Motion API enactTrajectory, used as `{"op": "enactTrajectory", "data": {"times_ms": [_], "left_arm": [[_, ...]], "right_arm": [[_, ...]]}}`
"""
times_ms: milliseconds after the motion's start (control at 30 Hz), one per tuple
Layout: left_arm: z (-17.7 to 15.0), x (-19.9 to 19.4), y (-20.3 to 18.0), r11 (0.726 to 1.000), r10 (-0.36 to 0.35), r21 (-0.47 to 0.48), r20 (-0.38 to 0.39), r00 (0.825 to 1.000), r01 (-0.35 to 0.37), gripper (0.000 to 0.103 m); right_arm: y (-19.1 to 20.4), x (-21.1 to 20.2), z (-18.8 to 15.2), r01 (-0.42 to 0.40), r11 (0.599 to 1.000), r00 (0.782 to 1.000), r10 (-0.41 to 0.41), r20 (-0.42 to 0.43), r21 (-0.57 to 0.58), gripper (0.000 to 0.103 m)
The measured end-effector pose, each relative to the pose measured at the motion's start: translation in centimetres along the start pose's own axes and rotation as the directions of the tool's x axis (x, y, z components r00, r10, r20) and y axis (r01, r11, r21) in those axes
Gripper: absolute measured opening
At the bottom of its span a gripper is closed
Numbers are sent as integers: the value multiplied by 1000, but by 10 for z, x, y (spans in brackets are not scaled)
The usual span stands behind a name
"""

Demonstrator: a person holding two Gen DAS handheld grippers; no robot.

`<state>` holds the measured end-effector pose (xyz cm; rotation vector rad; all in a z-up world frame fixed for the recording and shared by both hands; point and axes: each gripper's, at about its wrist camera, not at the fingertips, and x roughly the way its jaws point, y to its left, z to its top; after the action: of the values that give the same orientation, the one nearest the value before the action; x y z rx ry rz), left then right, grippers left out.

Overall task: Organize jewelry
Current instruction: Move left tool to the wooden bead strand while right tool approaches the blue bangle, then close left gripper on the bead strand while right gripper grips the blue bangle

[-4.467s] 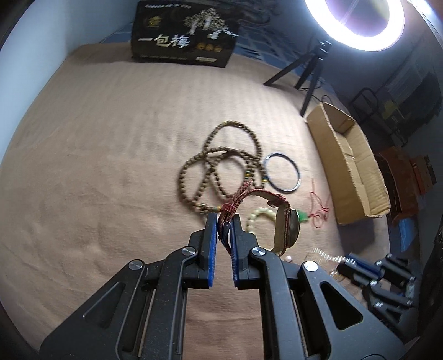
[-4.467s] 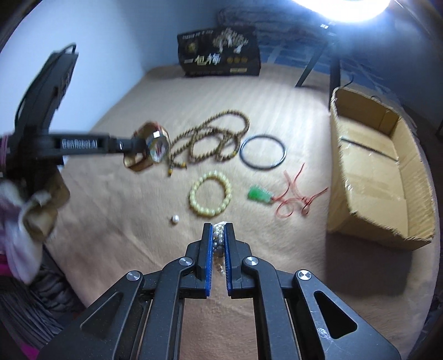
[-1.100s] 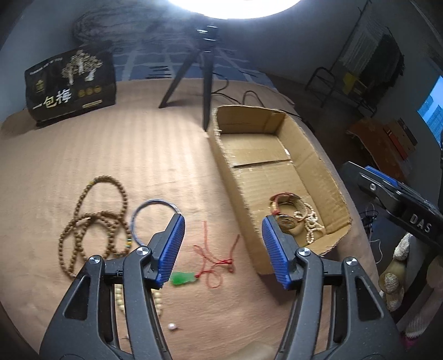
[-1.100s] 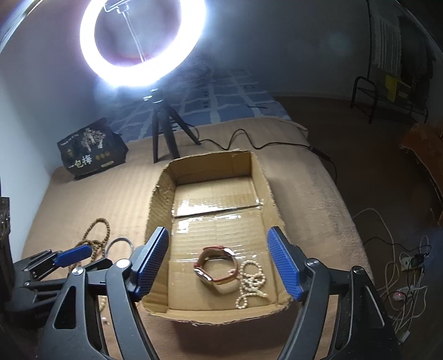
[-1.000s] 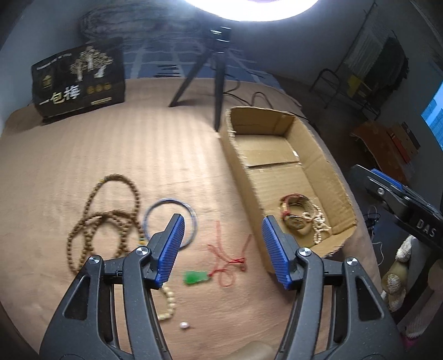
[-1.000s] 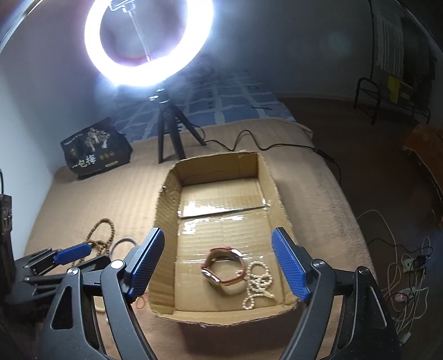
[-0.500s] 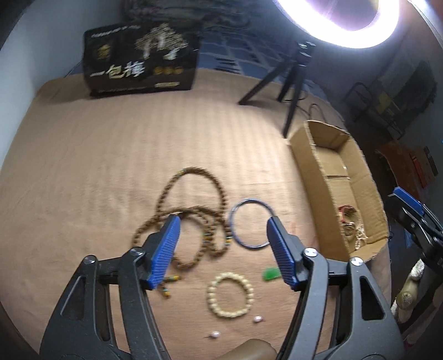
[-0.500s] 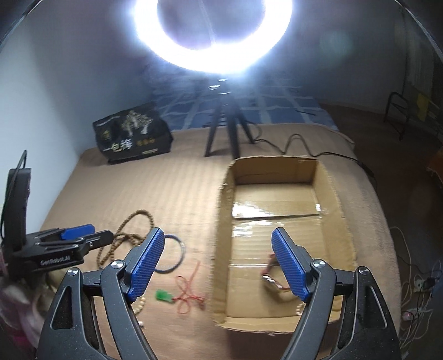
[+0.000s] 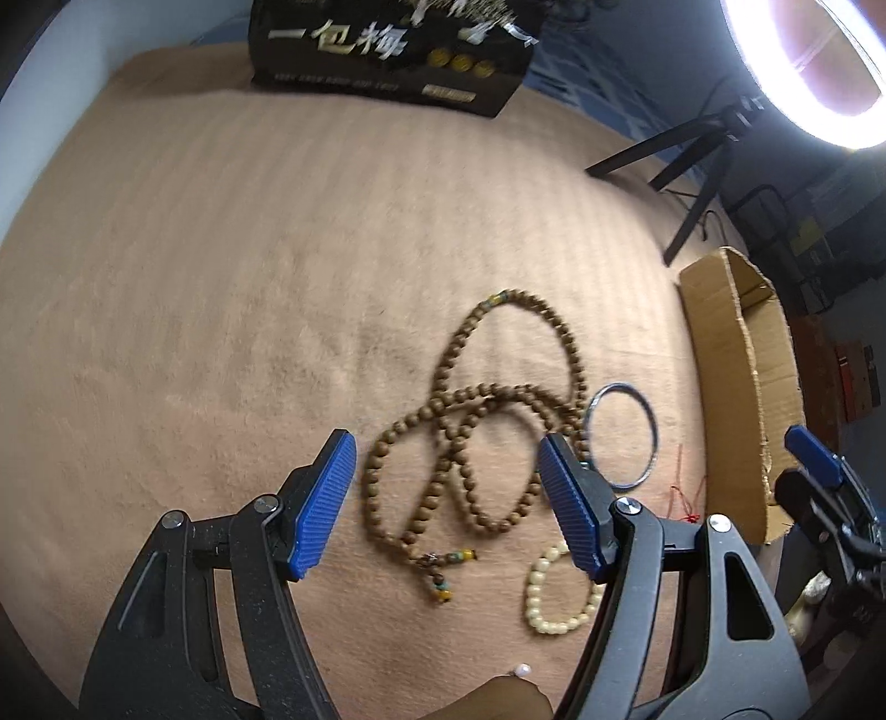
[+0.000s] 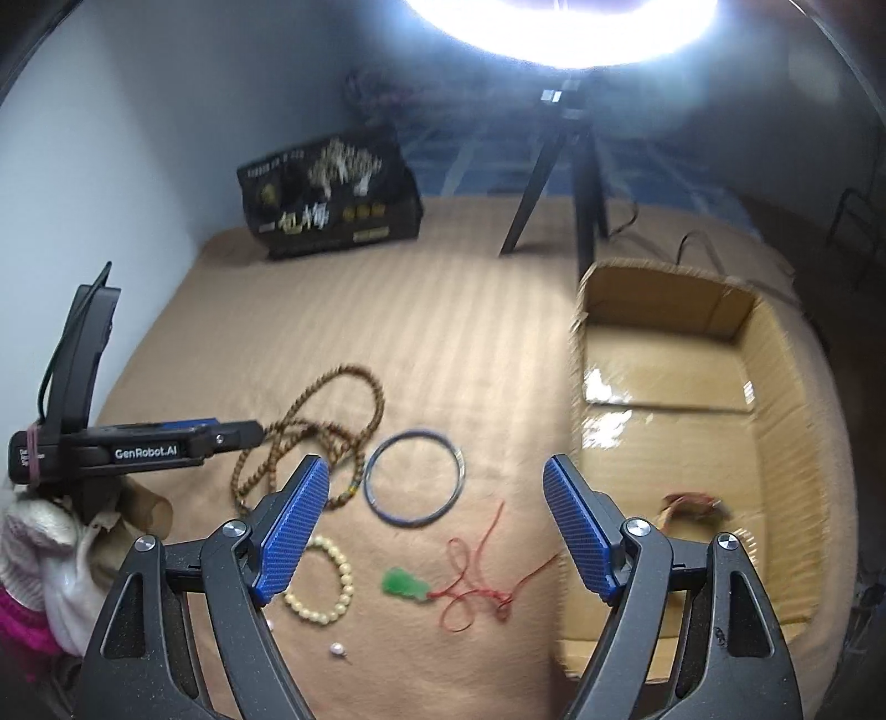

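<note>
Both tongs stand wide and hold nothing. Our left gripper (image 9: 446, 501) hangs over the long brown bead necklace (image 9: 482, 437), which lies in tangled loops on the tan blanket (image 9: 221, 277). Our right gripper (image 10: 434, 534) hangs over the gap between the loose pieces and the cardboard box (image 10: 786, 443).

On the blanket, not yet boxed: the necklace, the metal bangle (image 10: 415, 476) just right of it, the cream bead bracelet (image 10: 326, 581) nearer us, the green pendant on its red cord (image 10: 407, 584), and a small pearl (image 10: 336, 649) nearest. A strap-like piece (image 10: 692, 504) lies in the box already; it is too blurred to name.

We judge the step in hand to be picking up the necklace with the left. To do it well:
- come down where several strands cross, so one squeeze catches more than one loop;
- close fully before lifting, as round beads may roll out;
- lift high, since the trailing loops touch the bangle and could drag it.

Room: the blanket is open to the left and far side, up to the black printed box (image 9: 387, 50). The cardboard box sits at the right, its near wall a lip to clear. The tripod (image 10: 559, 183) stands just beyond its far end, so we keep the carry low there.
</note>
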<state>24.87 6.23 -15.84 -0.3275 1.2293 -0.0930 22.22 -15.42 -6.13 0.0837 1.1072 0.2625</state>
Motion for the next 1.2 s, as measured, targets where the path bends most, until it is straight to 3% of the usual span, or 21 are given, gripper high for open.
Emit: {"op": "enactTrajectory", "data": {"times_ms": [267, 600, 967, 1133, 1200], "left_arm": [[1, 15, -1, 999, 17, 30, -13, 1000, -17, 70], [0, 28, -2, 998, 27, 61, -29, 999, -25, 70], [-2, 36, -10, 994, 51, 102, -21, 998, -48, 70], [-6, 42, -16, 987, 81, 140, -11, 997, -79, 70], [-6, 44, -19, 983, 102, 153, -2, 995, -101, 64]], "right_arm": [[9, 34, -3, -19, 1000, 993, 21, -113, 16, 80], [20, 62, 1, -48, 998, 981, 57, -188, 49, 80], [17, 84, 8, 35, 992, 973, -5, -231, 123, 80], [16, 94, 5, 35, 989, 967, 3, -256, 144, 80], [16, 96, 5, 46, 989, 966, -7, -258, 143, 80]]}}
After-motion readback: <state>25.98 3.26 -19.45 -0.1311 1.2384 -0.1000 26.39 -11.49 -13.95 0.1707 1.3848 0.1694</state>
